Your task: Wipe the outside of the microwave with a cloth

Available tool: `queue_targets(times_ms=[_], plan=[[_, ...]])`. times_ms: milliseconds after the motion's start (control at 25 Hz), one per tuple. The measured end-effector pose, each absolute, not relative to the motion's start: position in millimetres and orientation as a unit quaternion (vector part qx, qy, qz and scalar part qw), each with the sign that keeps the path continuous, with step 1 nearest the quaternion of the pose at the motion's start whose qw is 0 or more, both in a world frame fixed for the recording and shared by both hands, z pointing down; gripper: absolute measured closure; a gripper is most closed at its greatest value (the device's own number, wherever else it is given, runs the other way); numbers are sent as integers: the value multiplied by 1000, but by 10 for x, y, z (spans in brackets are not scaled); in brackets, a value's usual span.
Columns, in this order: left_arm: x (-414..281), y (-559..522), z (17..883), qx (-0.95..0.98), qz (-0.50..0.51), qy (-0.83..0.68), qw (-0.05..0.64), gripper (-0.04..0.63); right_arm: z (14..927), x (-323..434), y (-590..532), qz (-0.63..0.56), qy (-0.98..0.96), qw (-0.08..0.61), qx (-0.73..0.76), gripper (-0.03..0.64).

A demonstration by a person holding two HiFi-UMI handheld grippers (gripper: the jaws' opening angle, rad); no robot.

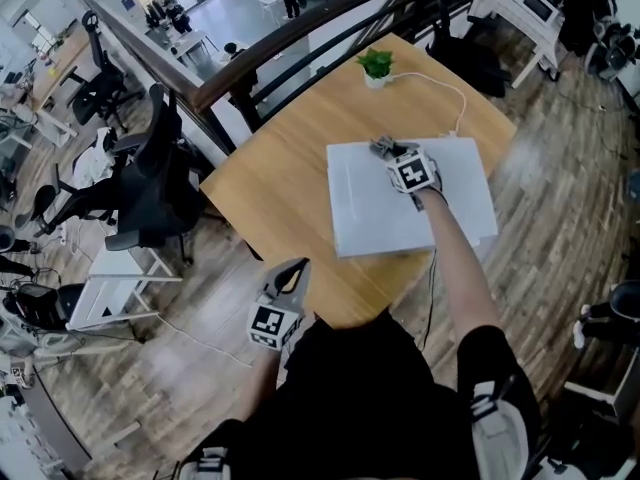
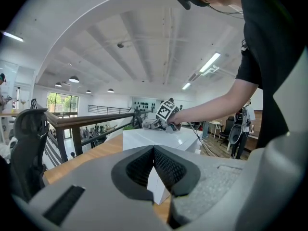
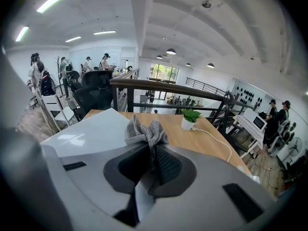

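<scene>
Head view: your right gripper pinches the grey cloth on the microwave top; your left gripper sits closed, empty, apart from the microwave.

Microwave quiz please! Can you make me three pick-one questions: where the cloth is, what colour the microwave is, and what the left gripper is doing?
1. The cloth sits where, by the microwave? A under it; B on its top; C behind it.
2. What colour is the microwave? A white; B black; C red.
3. The left gripper is: A wide open; B shut on the cloth; C shut, empty.
Answers: B, the right gripper pinches it on the top panel; A, its casing looks white; C, its jaws meet with nothing between.
</scene>
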State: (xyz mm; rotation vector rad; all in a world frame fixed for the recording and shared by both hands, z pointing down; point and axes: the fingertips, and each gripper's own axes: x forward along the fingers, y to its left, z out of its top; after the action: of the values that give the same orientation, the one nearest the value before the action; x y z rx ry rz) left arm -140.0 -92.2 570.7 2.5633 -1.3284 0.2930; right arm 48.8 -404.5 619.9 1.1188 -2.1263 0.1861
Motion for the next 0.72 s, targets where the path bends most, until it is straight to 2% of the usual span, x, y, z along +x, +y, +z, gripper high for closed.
queue_targets(times_ms=[720], plan=[[-1822, -971, 5689, 890, 87, -436, 99, 595, 6184, -203, -3962, 86, -826, 364, 421, 585]])
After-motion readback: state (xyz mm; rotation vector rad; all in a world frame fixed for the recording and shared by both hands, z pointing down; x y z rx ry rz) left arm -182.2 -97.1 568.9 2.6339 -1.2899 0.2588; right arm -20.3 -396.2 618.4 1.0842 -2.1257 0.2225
